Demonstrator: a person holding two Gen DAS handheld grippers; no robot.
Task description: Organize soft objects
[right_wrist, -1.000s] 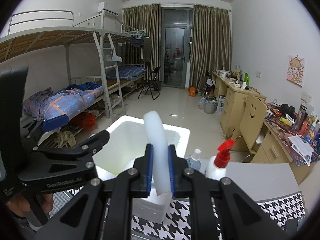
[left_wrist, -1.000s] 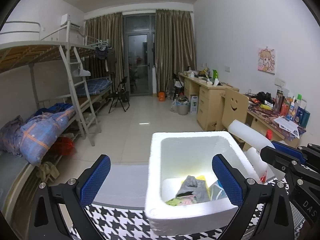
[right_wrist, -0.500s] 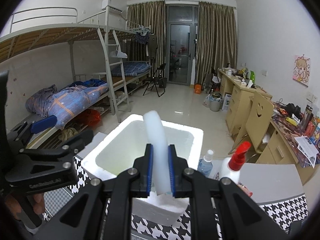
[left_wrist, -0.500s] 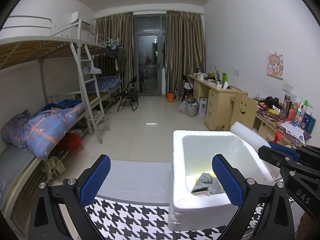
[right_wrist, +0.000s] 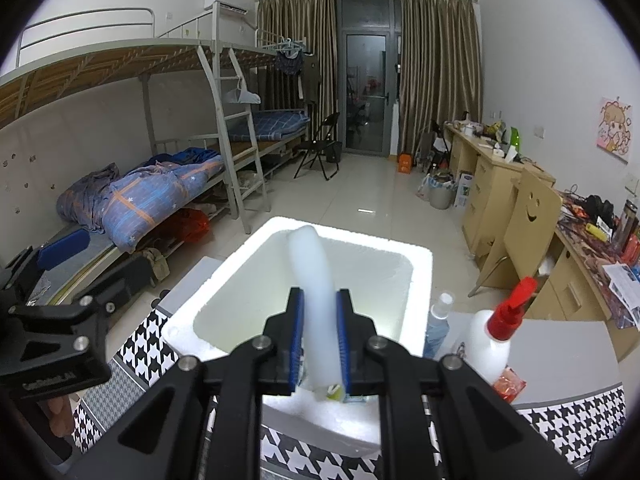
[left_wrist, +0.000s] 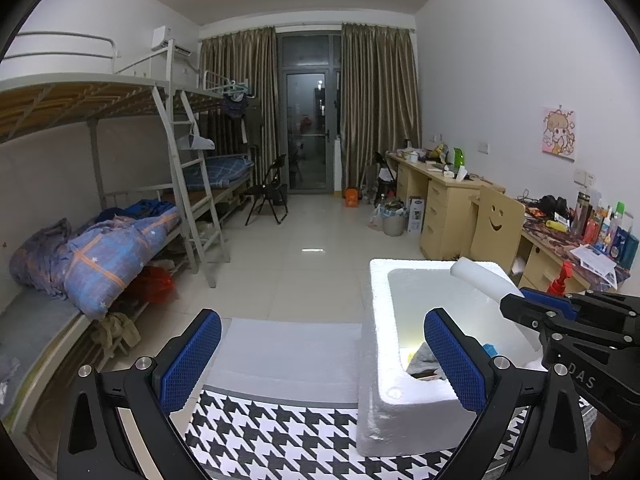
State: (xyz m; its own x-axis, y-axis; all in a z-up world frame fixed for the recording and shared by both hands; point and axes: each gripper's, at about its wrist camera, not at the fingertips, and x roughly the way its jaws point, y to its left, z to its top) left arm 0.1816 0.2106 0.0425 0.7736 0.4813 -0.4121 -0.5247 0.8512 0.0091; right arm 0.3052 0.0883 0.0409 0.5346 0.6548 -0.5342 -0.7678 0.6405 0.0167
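The right gripper (right_wrist: 319,340) clamps a white foam strip (right_wrist: 314,280) between its blue pads; the strip arches up and forward over the open white foam box (right_wrist: 420,280). The box stands on the houndstooth cloth (left_wrist: 280,432), its far side at the cloth's far edge. A grey cloth (left_wrist: 424,358) and other small items lie inside. The left gripper (left_wrist: 320,360) hangs with jaws wide apart and empty, its right pad before the box's near wall. Two bottles stand just right of the box.
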